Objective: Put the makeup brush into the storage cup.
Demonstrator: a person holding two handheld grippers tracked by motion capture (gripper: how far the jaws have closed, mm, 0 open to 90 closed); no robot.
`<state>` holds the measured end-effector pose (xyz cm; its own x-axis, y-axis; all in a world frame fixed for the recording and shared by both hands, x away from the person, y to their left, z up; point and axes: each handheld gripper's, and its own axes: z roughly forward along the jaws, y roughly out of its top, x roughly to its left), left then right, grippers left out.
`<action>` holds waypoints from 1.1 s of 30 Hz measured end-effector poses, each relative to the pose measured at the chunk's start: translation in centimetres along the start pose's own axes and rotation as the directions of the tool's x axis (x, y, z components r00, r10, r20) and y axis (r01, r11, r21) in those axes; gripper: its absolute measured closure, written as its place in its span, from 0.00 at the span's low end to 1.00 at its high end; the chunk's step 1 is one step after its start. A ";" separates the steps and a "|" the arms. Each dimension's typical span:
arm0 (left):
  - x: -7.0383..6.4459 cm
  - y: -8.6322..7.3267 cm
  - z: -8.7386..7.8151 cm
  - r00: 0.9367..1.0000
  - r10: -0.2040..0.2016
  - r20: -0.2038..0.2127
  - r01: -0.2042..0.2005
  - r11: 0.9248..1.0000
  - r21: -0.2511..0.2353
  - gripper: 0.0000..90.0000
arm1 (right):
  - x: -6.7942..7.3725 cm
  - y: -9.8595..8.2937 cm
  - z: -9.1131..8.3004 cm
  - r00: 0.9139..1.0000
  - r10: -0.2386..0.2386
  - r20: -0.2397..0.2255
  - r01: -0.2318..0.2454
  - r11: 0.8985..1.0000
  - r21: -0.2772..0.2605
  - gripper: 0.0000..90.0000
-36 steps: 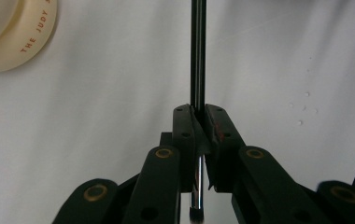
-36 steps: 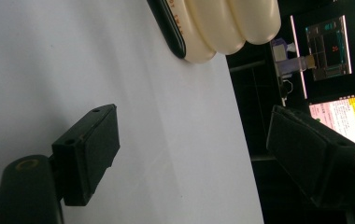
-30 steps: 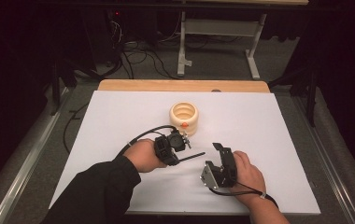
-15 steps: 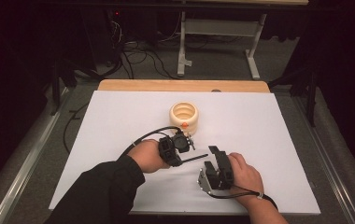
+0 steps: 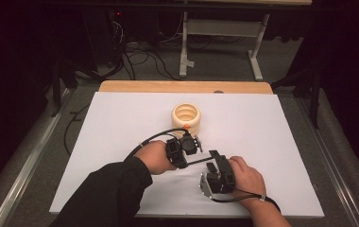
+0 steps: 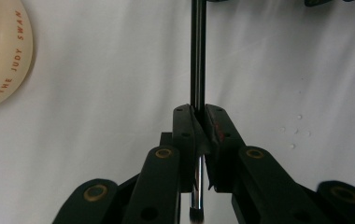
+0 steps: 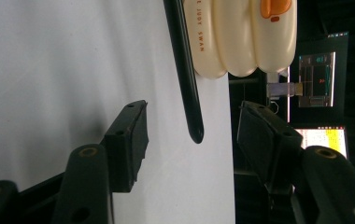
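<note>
a person sits at a white table, a black two-jaw gripper in each hand. the left hand, in a dark sleeve, holds the left gripper with its jaws pointing toward the right gripper. in the left gripper view the jaws are clamped tight on a thin dark rod, which runs straight out past the fingertips and also shows below them as a bright metal stretch with a dark end. the rod reaches from the left jaws across to the right gripper, held by the right hand. in the right gripper view the two jaws stand wide apart, and the rod's rounded black tip hangs between them, touching neither finger, a little nearer the right-hand one. beyond the fingertips of both grippers stands a cream ribbed cup with an orange mark on its side; in the left gripper view its edge lies off to the left of the jaws, well apart from them, and in the right gripper view it sits past the rod's shaft.
</note>
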<state>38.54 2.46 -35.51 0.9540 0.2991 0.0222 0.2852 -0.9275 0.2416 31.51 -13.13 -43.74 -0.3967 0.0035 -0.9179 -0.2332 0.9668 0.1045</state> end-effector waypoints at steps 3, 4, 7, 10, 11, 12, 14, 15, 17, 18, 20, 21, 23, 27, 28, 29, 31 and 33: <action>-0.1 0.2 0.1 1.000 0.006 -0.002 -0.006 1.000 0.006 0.92 | 0.1 0.0 -0.1 1.000 -0.011 0.012 0.011 1.000 -0.005 0.55; -0.1 0.3 0.1 1.000 0.006 -0.003 -0.006 1.000 0.005 0.92 | 0.1 0.1 -0.1 1.000 -0.011 0.010 0.011 1.000 -0.006 0.57; -0.2 0.4 0.1 1.000 0.007 -0.004 -0.007 1.000 0.006 0.92 | 0.2 0.2 -0.2 1.000 -0.023 0.010 0.023 1.000 -0.007 0.59; -0.2 0.4 0.1 1.000 0.007 -0.005 -0.007 1.000 0.006 0.92 | 0.2 0.2 -0.2 0.999 -0.038 0.011 0.038 0.999 -0.006 0.62; -0.2 0.4 0.1 1.000 0.007 -0.005 -0.007 1.000 0.005 0.92 | 0.2 0.3 -0.2 0.999 -0.039 0.017 0.040 0.999 -0.013 0.63; -0.2 0.4 0.1 1.000 0.008 -0.005 -0.008 1.000 0.005 0.92 | 0.3 0.3 -0.2 0.999 -0.041 0.017 0.042 0.999 -0.011 0.64; -0.3 0.4 0.1 1.000 0.011 -0.006 -0.011 1.000 0.009 0.92 | 0.3 0.3 -0.3 0.999 -0.051 0.016 0.052 0.999 -0.010 0.67; -0.3 0.4 0.2 1.000 0.012 -0.005 -0.011 1.000 0.009 0.92 | 0.3 0.3 -0.3 0.998 -0.057 0.021 0.057 0.998 -0.014 0.68; -0.3 0.5 0.2 1.000 0.009 -0.004 -0.009 1.000 0.006 0.92 | 0.3 0.4 -0.4 0.998 -0.066 0.015 0.066 0.998 -0.009 0.71; -0.3 0.5 0.2 1.000 0.009 -0.004 -0.009 1.000 0.006 0.92 | 0.3 0.4 -0.4 0.998 -0.066 0.015 0.066 0.998 -0.009 0.71; -0.3 0.5 0.2 1.000 0.008 -0.004 -0.008 1.000 0.007 0.92 | 0.3 0.4 -0.4 0.998 -0.068 0.015 0.069 0.998 -0.013 0.73; -0.3 0.5 0.2 1.000 0.010 -0.004 -0.009 1.000 0.008 0.92 | 0.3 0.4 -0.4 0.998 -0.068 0.013 0.068 0.998 -0.012 0.75; -0.3 0.5 0.3 1.000 0.012 -0.004 -0.012 1.000 0.011 0.92 | 0.3 0.5 -0.4 0.997 -0.072 0.013 0.072 0.997 -0.010 0.78; -0.3 0.6 0.3 1.000 0.011 -0.004 -0.011 1.000 0.010 0.92 | 0.4 0.6 -0.4 0.996 -0.087 0.012 0.087 0.996 -0.006 0.84; -0.3 0.6 0.3 1.000 0.011 -0.005 -0.011 1.000 0.008 0.92 | 0.4 0.6 -0.4 0.996 -0.087 0.012 0.087 0.996 -0.006 0.84; -0.3 0.6 0.3 1.000 0.011 -0.005 -0.011 1.000 0.008 0.92 | 0.2 0.6 -0.4 0.994 -0.108 0.011 0.108 0.994 -0.011 0.85; -0.4 0.6 0.3 1.000 0.011 -0.005 -0.011 1.000 0.006 0.92 | 0.7 0.5 -0.5 0.997 -0.069 0.017 0.069 0.998 -0.003 0.87; -0.4 0.6 0.3 1.000 0.011 -0.001 -0.011 1.000 0.004 0.92 | 0.7 0.5 -0.5 0.997 -0.074 0.016 0.074 0.997 -0.001 0.89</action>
<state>38.38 1.71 -35.68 0.9570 0.2889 0.0263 0.2748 -0.9318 0.2371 30.70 -12.71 -44.17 -0.3643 -0.0644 -0.9290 -0.2632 0.9641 0.0363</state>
